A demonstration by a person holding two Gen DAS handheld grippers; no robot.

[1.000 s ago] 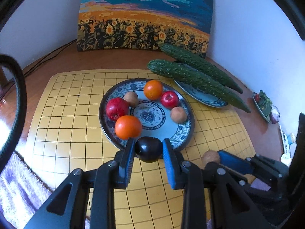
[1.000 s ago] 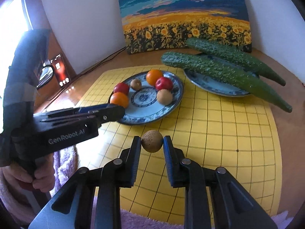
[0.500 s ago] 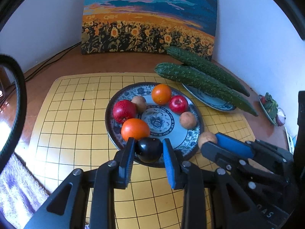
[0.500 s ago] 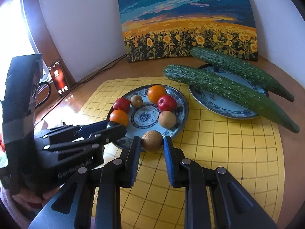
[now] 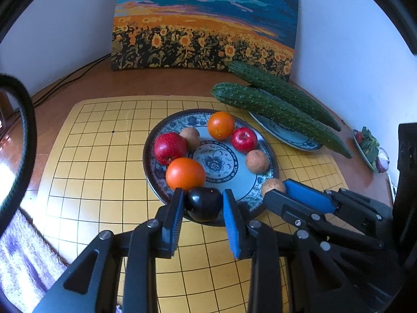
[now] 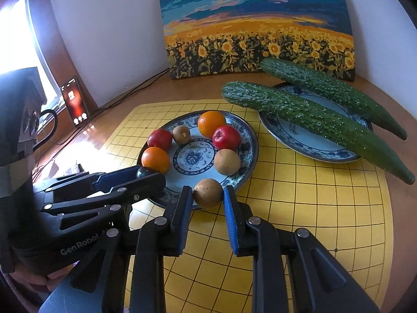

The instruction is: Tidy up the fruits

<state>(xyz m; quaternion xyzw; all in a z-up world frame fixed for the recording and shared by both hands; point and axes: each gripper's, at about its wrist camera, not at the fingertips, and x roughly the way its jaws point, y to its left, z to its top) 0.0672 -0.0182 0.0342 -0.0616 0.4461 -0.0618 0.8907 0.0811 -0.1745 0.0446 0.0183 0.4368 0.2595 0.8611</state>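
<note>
A blue patterned fruit plate (image 5: 271, 161) (image 6: 250, 140) sits on the yellow grid mat and holds two oranges, two red apples and two brown round fruits. My left gripper (image 5: 203, 203) is shut on a dark plum (image 5: 202, 203) over the plate's near rim, beside an orange (image 5: 185, 174). My right gripper (image 6: 207, 194) is shut on a brown round fruit (image 6: 207, 192) over the plate's near right rim. In the left wrist view that fruit (image 5: 272, 185) shows at the right gripper's tips. In the right wrist view the plum (image 6: 143, 172) peeks between the left fingers.
A second blue plate (image 6: 307, 140) at the right carries two long cucumbers (image 6: 312, 120). A sunflower painting (image 5: 206, 26) leans on the back wall. A phone (image 6: 75, 101) stands at the left. The yellow grid mat (image 5: 104, 161) covers the wooden table. A purple towel (image 5: 20, 255) lies at the near left.
Both grippers have moved forward with their fruits, from above the mat to over the near rim of the fruit plate. Both stay shut.
</note>
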